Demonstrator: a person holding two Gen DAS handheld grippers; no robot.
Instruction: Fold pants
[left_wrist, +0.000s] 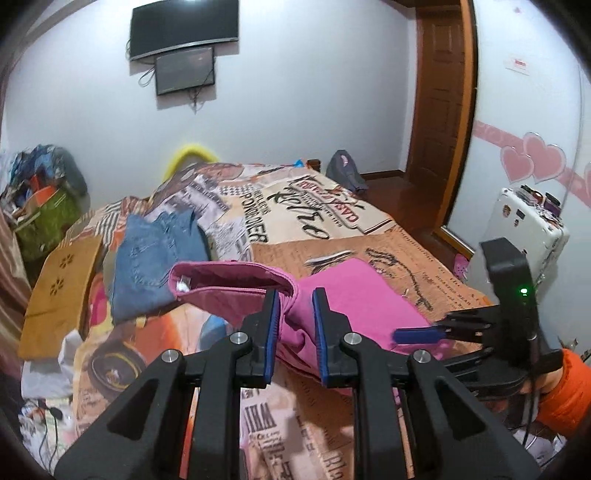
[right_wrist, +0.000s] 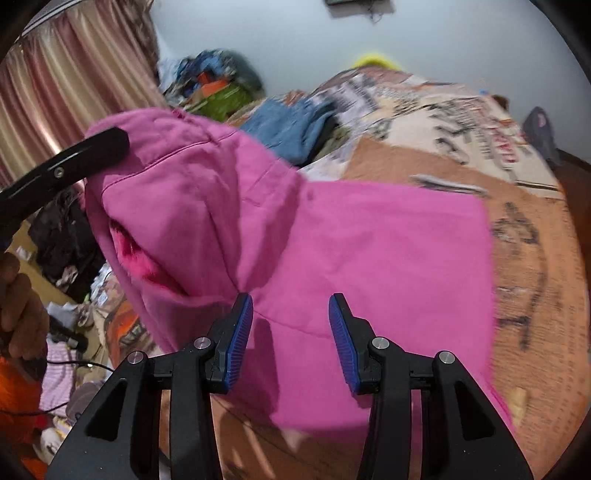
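Pink pants (left_wrist: 354, 295) lie on the printed bedspread, partly folded, with the waistband end lifted. My left gripper (left_wrist: 294, 295) has its jaws around a bunched fold of the pink fabric near the waistband; the pads press the cloth and hold it raised. In the right wrist view the pink pants (right_wrist: 369, 251) fill the middle, and the left gripper's finger (right_wrist: 92, 151) holds the raised waistband at upper left. My right gripper (right_wrist: 291, 306) is open, just above the pants' near fold, holding nothing. It also shows in the left wrist view (left_wrist: 417, 334).
Folded blue jeans (left_wrist: 155, 258) lie on the bed behind the pink pants. A tan board (left_wrist: 59, 295) rests at the bed's left edge. A white suitcase (left_wrist: 528, 229) stands at the right. A green basket of clutter (left_wrist: 44, 218) sits by the wall.
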